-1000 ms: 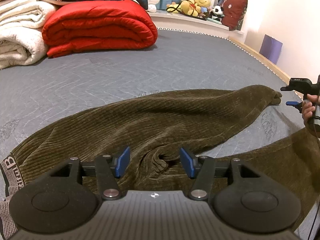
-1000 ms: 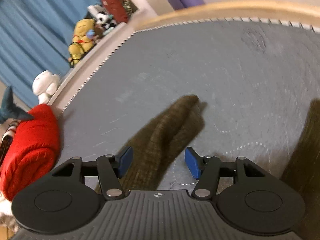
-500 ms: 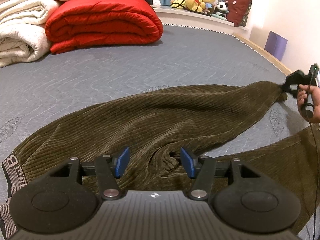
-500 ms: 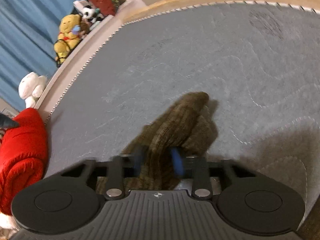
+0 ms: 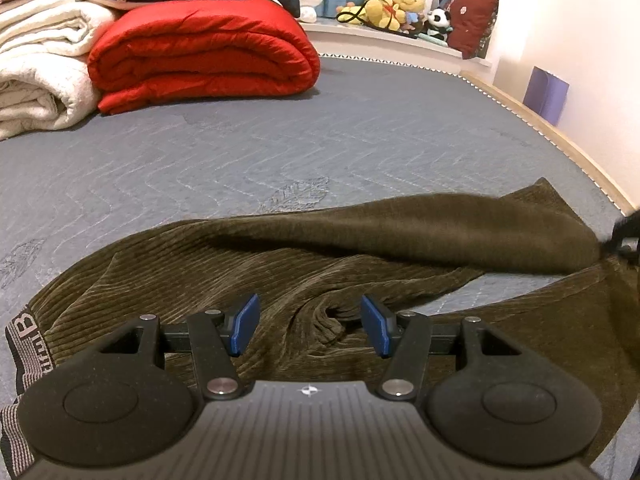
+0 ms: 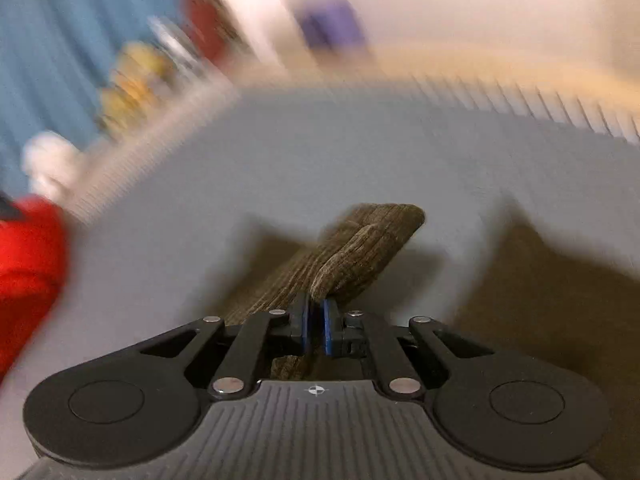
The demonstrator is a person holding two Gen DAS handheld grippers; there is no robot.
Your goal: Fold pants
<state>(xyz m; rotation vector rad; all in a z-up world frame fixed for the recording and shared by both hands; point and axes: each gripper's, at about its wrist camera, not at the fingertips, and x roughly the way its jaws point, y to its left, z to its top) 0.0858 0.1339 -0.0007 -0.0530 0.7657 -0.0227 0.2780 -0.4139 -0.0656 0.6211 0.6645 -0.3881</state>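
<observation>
pants point(image 6: 360, 248) cuff — pinched between right gripper point(image 6: 314, 320) jaws

Waistband point(image 5: 28, 344) of the olive corduroy pants point(image 5: 304, 264): white lettering on the dark elastic band, running sideways; a large "B" at its upper end is clear, the smaller letters after it are too distorted to read.
Elsewhere: no readable text in either view.
</observation>
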